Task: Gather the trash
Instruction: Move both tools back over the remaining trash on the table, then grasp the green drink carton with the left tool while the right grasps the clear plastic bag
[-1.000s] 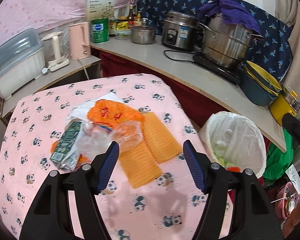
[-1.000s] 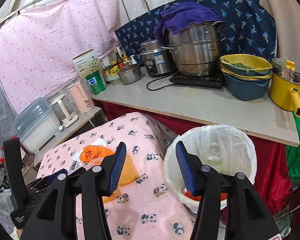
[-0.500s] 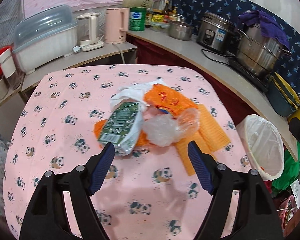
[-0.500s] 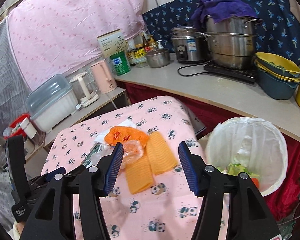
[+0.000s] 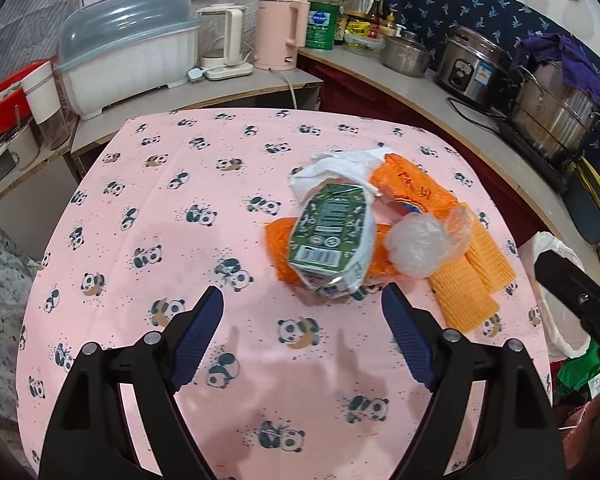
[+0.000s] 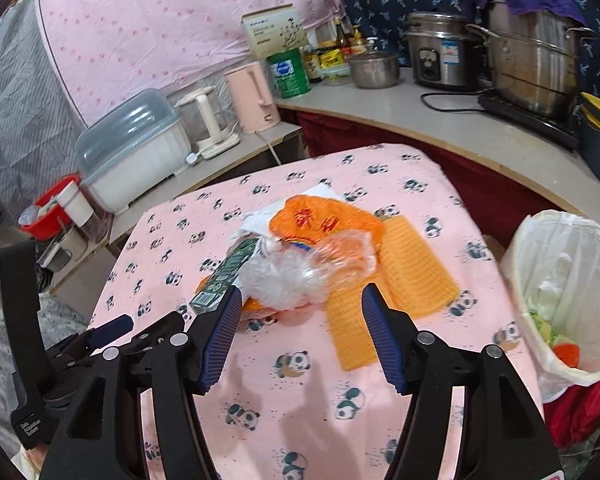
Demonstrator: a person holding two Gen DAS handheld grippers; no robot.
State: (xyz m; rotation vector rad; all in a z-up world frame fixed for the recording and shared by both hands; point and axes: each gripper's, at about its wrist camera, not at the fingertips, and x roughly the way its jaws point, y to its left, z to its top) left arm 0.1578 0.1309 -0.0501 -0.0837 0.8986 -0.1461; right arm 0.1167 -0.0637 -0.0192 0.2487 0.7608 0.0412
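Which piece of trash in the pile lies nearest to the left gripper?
The green carton. Its barcode end points toward the open left gripper, while the clear plastic wad and orange foam nets lie further right.

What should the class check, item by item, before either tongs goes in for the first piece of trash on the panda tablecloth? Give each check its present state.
1. Left tongs open and holding nothing: ok.
2. Right tongs open and holding nothing: ok.
3. Green carton exposed on top of the pile, nothing lying over it: ok.
4. Clear plastic wrap free of the orange bag: not ok, they overlap.
5. Bin open, liner in place, room left inside: ok.
6. Trash hidden under the orange mesh sheets: cannot tell.
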